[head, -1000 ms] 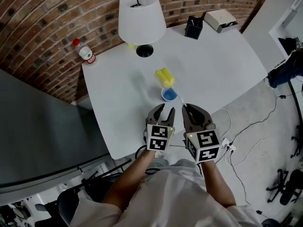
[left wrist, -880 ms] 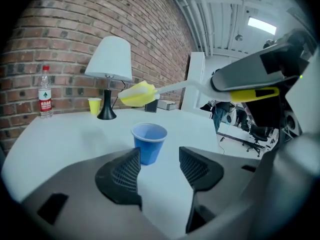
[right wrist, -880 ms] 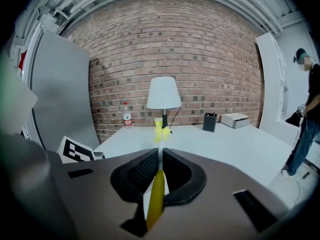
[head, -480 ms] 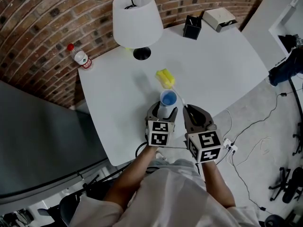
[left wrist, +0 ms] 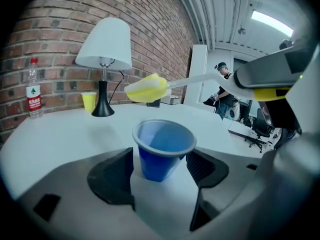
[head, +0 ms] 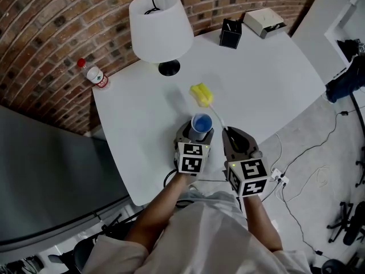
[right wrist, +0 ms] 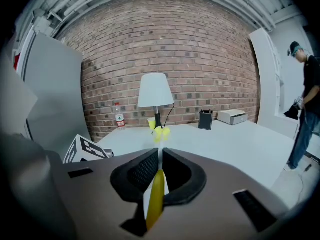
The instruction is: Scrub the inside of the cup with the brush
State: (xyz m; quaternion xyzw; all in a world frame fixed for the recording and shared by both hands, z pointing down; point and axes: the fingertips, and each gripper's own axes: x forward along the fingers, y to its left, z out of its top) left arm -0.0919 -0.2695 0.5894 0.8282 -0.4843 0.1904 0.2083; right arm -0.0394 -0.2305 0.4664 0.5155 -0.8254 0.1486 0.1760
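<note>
A blue cup (head: 201,123) stands upright on the white table (head: 142,113). My left gripper (head: 197,132) reaches around the cup (left wrist: 162,149), and its jaws are opening, one on each side of the cup, not pressing on it. My right gripper (head: 232,136) is shut on the thin white handle of the brush (right wrist: 155,196). The brush's yellow head (head: 199,94) hangs above the table just beyond the cup and shows in the left gripper view (left wrist: 146,89) over the cup's far rim. The cup looks empty.
A white lamp (head: 159,24) stands at the back of the table, with a small yellow cup (left wrist: 89,101) beside its base. A water bottle (head: 94,73) is at the back left, a black box (head: 230,33) and a white box (head: 264,20) at the back right. A person (right wrist: 302,84) stands far right.
The left gripper has moved forward and its jaws have widened: the cup that stood ahead of it is now between its jaws. The right gripper with the brush has hardly moved.
</note>
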